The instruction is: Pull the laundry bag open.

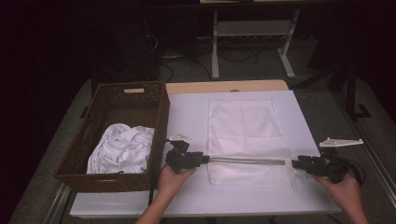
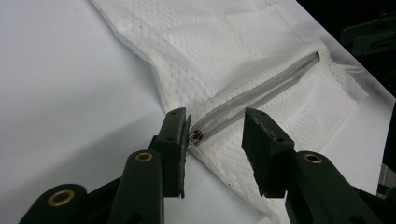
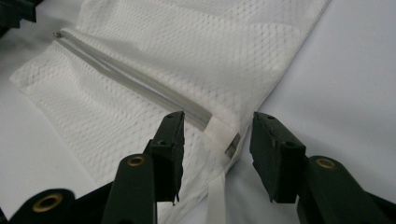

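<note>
Dark floor and metal stand legs fill the upper part of the high view, and below them we see a white table top [image 1: 187, 116] with everything we work on.

Our mesh laundry bag [image 1: 247, 140] lies flat at the centre of that view, its zipper [image 1: 246, 161] running left to right across its lower part. We judge it is spread flat so that the zipper line stays straight and easy to reach from both ends.

We hold the left gripper [image 1: 201, 157] at the zipper's left end. In the left gripper view its jaws stand apart, pressing on nothing; the small metal zipper pull [image 2: 196, 137] sits just beside the left-hand jaw, at lower centre of the frame.

We hold the right gripper [image 1: 299, 163] at the zipper's right end. In the right gripper view its jaws are also apart and grip nothing, with the white fabric tab [image 3: 219, 130] at that end between them. One hand at each end suits steadying the bag while the zipper is worked.

At the left of the high view stands a brown wicker basket [image 1: 159, 109] with crumpled white laundry [image 1: 122, 148] in it, close beside the bag, probably so the clothes can go across easily.
</note>
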Demonstrator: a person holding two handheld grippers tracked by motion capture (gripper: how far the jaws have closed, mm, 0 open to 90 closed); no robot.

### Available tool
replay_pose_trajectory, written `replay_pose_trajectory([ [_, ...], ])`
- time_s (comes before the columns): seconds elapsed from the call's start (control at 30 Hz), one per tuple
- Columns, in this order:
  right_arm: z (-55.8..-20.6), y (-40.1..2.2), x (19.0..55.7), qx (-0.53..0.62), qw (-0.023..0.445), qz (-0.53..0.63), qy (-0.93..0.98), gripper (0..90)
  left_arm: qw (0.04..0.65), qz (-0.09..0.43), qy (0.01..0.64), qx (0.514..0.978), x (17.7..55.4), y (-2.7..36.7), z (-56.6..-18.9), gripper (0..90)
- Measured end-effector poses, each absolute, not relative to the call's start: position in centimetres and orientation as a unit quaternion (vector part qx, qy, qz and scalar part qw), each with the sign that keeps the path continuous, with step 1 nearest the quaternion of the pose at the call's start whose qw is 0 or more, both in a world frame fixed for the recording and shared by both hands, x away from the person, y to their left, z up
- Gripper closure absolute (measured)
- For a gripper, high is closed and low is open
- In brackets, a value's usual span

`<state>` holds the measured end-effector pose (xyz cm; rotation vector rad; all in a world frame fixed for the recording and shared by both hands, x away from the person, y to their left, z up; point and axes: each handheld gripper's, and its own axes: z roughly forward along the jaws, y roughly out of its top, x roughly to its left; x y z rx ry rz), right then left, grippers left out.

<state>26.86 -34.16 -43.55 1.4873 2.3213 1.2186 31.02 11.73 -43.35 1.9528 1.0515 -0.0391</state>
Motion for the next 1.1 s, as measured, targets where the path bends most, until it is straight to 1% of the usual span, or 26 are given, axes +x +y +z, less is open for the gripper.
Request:
replay_pose_trajectory([
  [0.17, -43.3, -33.6, 24.8, 0.485, 0.077, 0.391, 0.778, 53.3, 0.448, -0.012, 0.412, 0.793, 30.9, 11.3, -43.0, 56.6],
  [0.27, -43.3, -33.3, 24.2, 0.481, 0.079, 0.385, 0.783, 53.2, 0.45, -0.014, 0.411, 0.793, 30.9, 11.1, -42.9, 56.1],
  [0.3, -43.1, -32.7, 23.5, 0.477, 0.082, 0.383, 0.787, 53.1, 0.449, -0.012, 0.408, 0.795, 30.9, 11.0, -42.8, 55.4],
  [0.47, -42.7, -31.4, 22.5, 0.461, 0.088, 0.375, 0.799, 53.0, 0.451, -0.013, 0.406, 0.795, 31.0, 10.9, -42.7, 54.7],
  [0.53, -42.6, -30.8, 22.1, 0.454, 0.081, 0.375, 0.804, 53.1, 0.451, -0.013, 0.403, 0.797, 31.0, 10.8, -42.7, 53.6],
  [0.7, -42.6, -29.5, 22.0, 0.437, 0.08, 0.367, 0.817, 53.0, 0.45, -0.015, 0.403, 0.797, 31.0, 10.8, -42.7, 52.7],
  [1.1, -42.4, -27.0, 23.9, 0.387, 0.065, 0.392, 0.832, 49.4, 0.452, -0.015, 0.394, 0.8, 31.2, 10.4, -42.2, 49.8],
])
